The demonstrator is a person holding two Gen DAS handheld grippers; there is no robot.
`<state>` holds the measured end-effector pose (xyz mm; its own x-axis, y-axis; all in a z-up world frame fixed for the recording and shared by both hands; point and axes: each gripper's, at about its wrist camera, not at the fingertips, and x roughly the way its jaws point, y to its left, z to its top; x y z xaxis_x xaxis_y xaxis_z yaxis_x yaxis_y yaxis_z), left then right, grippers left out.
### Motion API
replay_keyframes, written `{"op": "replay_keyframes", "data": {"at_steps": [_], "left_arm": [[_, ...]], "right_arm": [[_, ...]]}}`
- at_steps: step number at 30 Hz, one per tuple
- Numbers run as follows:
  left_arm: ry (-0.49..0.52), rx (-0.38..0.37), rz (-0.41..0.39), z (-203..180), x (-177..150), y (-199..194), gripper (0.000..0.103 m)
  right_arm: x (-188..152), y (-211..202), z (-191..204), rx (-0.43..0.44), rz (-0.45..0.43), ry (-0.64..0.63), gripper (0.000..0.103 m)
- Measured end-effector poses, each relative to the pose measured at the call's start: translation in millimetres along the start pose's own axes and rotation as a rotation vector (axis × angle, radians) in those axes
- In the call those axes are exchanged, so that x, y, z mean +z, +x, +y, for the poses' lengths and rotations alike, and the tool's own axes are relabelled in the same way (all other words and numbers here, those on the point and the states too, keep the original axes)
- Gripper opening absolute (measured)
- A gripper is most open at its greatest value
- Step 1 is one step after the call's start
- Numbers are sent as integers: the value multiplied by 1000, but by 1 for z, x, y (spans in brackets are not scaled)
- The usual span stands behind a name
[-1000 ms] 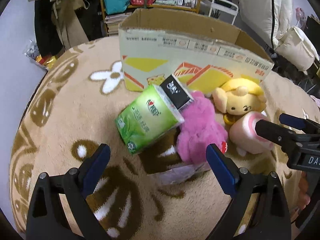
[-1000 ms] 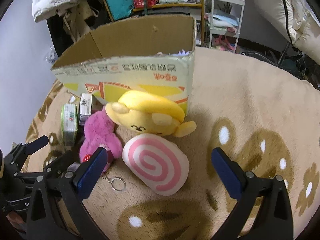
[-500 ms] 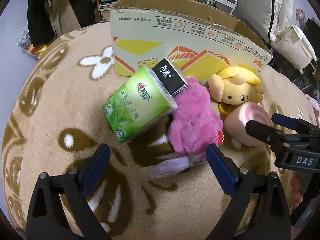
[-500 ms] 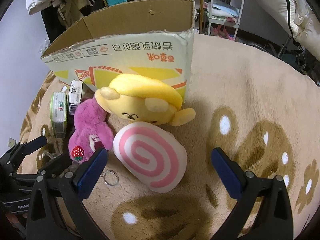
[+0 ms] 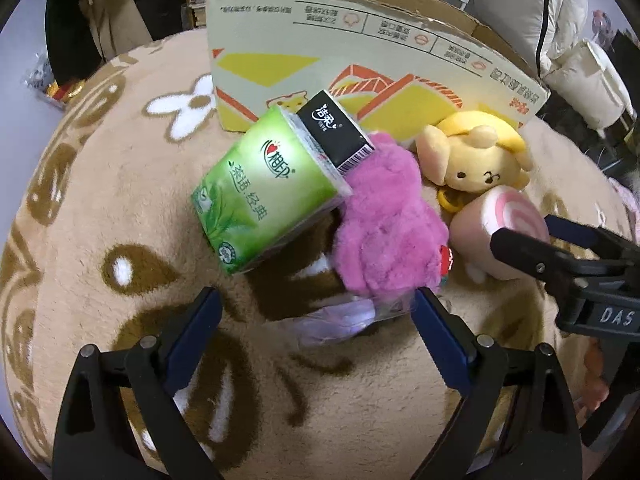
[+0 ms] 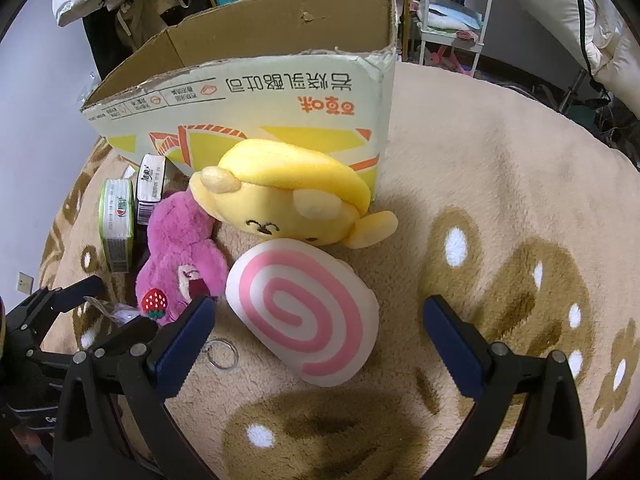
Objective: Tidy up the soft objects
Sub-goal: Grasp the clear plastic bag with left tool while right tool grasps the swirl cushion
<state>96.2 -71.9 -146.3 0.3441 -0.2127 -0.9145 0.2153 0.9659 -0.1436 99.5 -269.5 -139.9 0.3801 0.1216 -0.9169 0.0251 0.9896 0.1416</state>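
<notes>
The left gripper (image 5: 314, 322) is spread wide and grips nothing; its jaws stand either side of a crumpled clear wrapper (image 5: 340, 320) that pokes out from under the pink plush (image 5: 390, 236). The plush lies just past the fingertips at about 1 o'clock, so this gripper seems lined up to close on it or on the wrapper below. At 11 o'clock the green tissue pack (image 5: 264, 188) leans tilted against the plush, and a black tissue pack (image 5: 338, 134) rests on its upper edge, both propped against the cardboard box (image 5: 360, 40) at 12 o'clock.

The right gripper (image 6: 318, 340) is also released and empty, its jaws wide apart around the near end of the pink swirl cushion (image 6: 304, 312), which lies on the rug (image 6: 500, 160) between them at 12 o'clock. That framing suggests the cushion is its target. Beyond it, the yellow dog plush (image 6: 288, 204) lies against the box wall, touching the cushion's far edge. A metal key ring (image 6: 222, 354) lies on the rug just beside the left finger.

The soft things are clustered at the foot of the open-topped box, probably because it is where they are meant to go; none of them visibly sits inside it yet.
</notes>
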Motion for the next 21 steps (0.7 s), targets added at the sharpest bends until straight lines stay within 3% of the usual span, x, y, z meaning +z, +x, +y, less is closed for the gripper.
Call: {"op": "replay_keyframes", "data": {"at_steps": [3,5,16,21], "left_arm": [[-9,-26,3,2,0,0,86],[-4,-60,6,1,0,0,73],[7,-56,-11,-8,-2,1,73],[11,-47,-18,-11,-3,0,72]], "right_arm": [[1,2,0,-3,7,-5,103],[1,4,0,-3,11,-8,103],[-2,11,-2,10,32,3,103],[-1,16,-4,37,52,6,88]]}}
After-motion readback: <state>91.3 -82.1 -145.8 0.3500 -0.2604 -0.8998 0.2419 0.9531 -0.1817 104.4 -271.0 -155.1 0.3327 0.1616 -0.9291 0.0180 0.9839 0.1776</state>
